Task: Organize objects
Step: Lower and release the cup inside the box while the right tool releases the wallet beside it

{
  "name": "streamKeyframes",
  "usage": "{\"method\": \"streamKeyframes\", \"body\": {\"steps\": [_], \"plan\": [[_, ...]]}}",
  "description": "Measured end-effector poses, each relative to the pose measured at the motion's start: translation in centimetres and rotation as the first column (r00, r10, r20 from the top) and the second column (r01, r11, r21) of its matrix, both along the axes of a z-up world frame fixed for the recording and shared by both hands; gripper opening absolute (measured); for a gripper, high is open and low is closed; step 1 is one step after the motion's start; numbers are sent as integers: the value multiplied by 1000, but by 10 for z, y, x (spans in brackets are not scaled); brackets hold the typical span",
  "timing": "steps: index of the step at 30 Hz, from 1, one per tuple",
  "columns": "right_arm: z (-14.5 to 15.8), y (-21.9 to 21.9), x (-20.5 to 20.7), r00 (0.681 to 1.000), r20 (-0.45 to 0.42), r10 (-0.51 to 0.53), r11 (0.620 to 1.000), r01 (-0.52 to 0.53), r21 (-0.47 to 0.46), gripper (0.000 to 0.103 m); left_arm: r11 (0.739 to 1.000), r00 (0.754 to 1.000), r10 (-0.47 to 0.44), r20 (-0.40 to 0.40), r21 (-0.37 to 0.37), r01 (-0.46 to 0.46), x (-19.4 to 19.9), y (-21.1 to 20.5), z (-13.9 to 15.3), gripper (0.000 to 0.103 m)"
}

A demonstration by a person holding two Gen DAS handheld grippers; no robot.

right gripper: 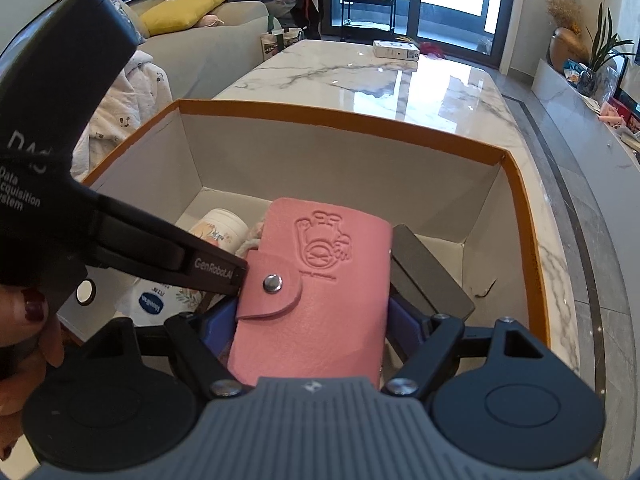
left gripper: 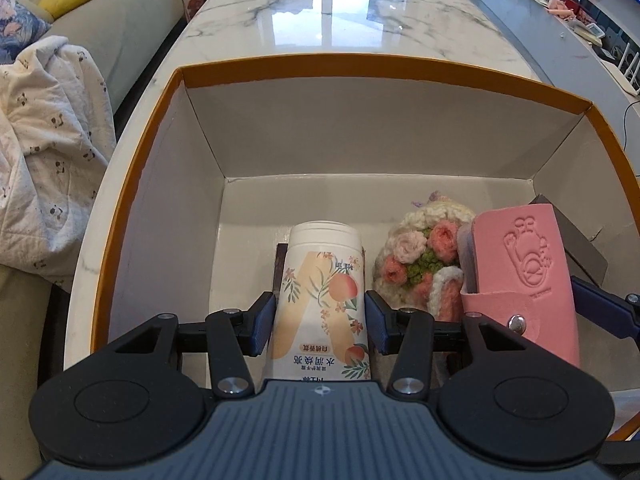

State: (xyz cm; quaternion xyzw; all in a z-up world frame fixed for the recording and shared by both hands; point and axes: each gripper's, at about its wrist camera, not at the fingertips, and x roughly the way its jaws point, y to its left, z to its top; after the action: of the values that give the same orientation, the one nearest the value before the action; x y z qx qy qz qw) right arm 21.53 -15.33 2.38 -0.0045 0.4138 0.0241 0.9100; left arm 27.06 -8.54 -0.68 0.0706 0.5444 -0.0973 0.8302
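An orange-rimmed cardboard box (left gripper: 360,66) stands on the marble table. Inside it, my left gripper (left gripper: 320,312) is shut on a white tube with a peach-and-flower print (left gripper: 320,272), its blue pads pressed on both sides. To the tube's right lies a crocheted flower bouquet (left gripper: 420,256). Further right a pink snap-button card holder (left gripper: 524,264) stands upright. In the right wrist view my right gripper (right gripper: 308,320) is shut on this card holder (right gripper: 320,280), a blue pad against each edge. The tube's cap (right gripper: 224,224) shows behind it.
A dark grey flat case (right gripper: 432,276) leans in the box's right corner. A blue-and-white tube (right gripper: 148,304) lies by the near left wall. A hand (right gripper: 32,308) holds the left tool. A small white carton (right gripper: 396,49) sits at the table's far end, a sofa with a blanket (left gripper: 48,140) to the left.
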Motion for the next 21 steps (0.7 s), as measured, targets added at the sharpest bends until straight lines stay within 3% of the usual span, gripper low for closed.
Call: {"method": "streamKeyframes", "body": {"steps": [21], "plan": [[0,1,1,999,11,-36,999,36,-5,83,999,1000,7,31,31,-8,-3,0,8,59]]}}
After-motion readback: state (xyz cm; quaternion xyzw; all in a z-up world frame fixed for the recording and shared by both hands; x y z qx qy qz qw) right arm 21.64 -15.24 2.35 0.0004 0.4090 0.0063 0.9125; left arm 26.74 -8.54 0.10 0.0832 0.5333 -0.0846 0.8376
